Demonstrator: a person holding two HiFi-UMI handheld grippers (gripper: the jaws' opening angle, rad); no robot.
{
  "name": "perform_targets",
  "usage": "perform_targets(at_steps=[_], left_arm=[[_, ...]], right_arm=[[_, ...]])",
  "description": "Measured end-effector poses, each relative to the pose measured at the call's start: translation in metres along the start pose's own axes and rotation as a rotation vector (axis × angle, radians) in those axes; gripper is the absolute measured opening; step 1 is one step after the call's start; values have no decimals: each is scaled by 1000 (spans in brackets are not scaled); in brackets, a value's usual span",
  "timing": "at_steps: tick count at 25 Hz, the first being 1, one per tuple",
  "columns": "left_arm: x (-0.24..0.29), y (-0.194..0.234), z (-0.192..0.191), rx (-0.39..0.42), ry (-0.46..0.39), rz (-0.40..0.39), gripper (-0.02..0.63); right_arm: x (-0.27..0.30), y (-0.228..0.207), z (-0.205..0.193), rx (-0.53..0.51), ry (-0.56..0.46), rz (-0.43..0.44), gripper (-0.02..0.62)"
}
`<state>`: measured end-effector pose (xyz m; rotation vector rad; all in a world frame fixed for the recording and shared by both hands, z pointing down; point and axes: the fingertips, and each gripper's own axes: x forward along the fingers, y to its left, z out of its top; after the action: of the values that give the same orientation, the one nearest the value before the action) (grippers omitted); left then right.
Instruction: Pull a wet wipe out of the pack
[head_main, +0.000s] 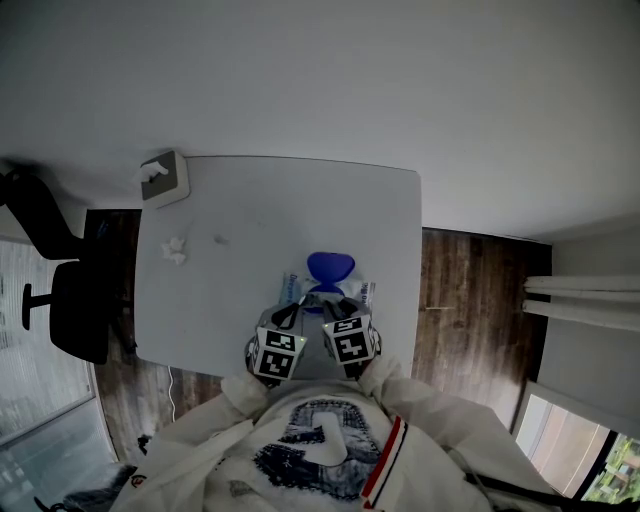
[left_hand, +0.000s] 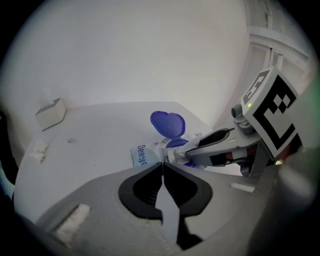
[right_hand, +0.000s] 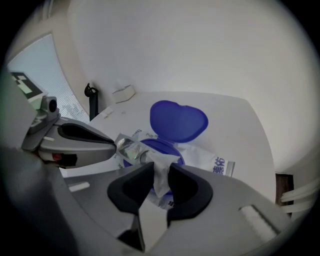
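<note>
A white bench (head_main: 250, 200) holds the pack (right_hand: 212, 161) of wipes on its near side. The pack's blue lid (right_hand: 179, 121) stands open at the far end. The left gripper (left_hand: 163, 164) has its fingers together, pinching the shiny left edge of the pack. The right gripper (right_hand: 161, 166) has its fingers clamped on a wet wipe (right_hand: 161, 184) that sticks up out of the hole. A small box (head_main: 165, 178) sits at the far left corner.

Pack (right_hand: 210, 161) lies flat, blue lid (right_hand: 178, 121) flipped open; a white wipe (right_hand: 161, 172) sticks up from it
</note>
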<state>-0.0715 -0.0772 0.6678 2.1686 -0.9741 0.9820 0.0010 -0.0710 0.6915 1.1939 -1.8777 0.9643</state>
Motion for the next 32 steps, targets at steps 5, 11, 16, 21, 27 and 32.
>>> perform_targets(at_steps=[5, 11, 16, 21, 27, 32], left_arm=[[-2, -1, 0, 0, 1, 3, 20], [-2, -1, -2, 7, 7, 12, 20], [-2, -2, -3, 10, 6, 10, 20], [-4, -2, -2, 17, 11, 24, 18], [-3, 0, -6, 12, 15, 39, 20], [-4, 2, -7, 9, 25, 58, 20]], right_arm=[[-1, -1, 0, -8, 4, -10, 66], [-1, 1, -2, -20, 4, -13, 28], [-4, 2, 0, -10, -5, -5, 26], [-10, 2, 1, 3, -28, 9, 25], [-22, 2, 5, 34, -47, 24, 25], [-30, -2, 10, 53, -77, 30, 23]])
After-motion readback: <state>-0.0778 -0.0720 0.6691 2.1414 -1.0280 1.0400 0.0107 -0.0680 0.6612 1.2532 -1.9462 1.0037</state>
